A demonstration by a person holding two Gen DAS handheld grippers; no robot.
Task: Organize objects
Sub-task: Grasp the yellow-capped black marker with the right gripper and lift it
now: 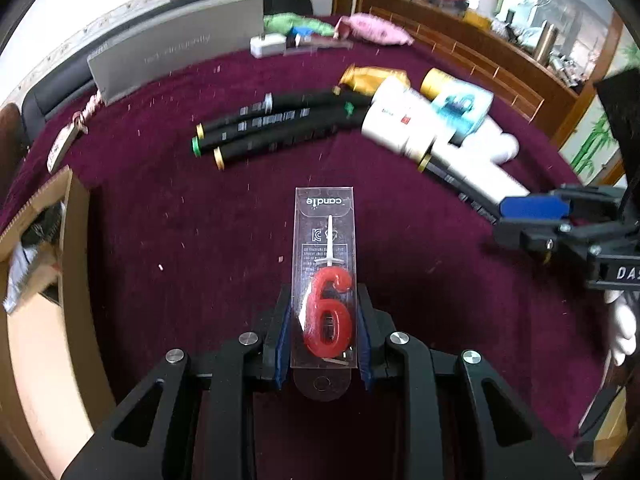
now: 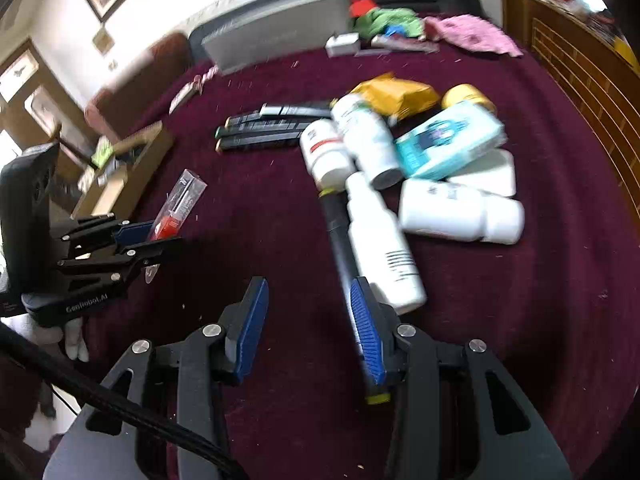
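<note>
My left gripper (image 1: pixel 323 320) is shut on a clear packet holding a red "6" candle (image 1: pixel 325 280), held above the maroon cloth; it also shows in the right wrist view (image 2: pixel 176 208). My right gripper (image 2: pixel 308 320) is open over the cloth, its right finger (image 2: pixel 366 332) against a black marker with yellow ends (image 2: pixel 340 240). Three black markers (image 1: pixel 272 124) lie in a row at the middle back. White bottles (image 2: pixel 360 140), a long white tube (image 2: pixel 380 244), a teal box (image 2: pixel 448 140) and a gold pouch (image 2: pixel 396 94) lie piled at the right.
An open cardboard box (image 1: pixel 44 240) sits at the left table edge. A grey flat box (image 1: pixel 176 56) stands at the back. Pink and green cloths (image 2: pixel 472 32) and a small white box (image 2: pixel 342 44) lie at the far back. Wooden shelving (image 1: pixel 500 40) is at the right.
</note>
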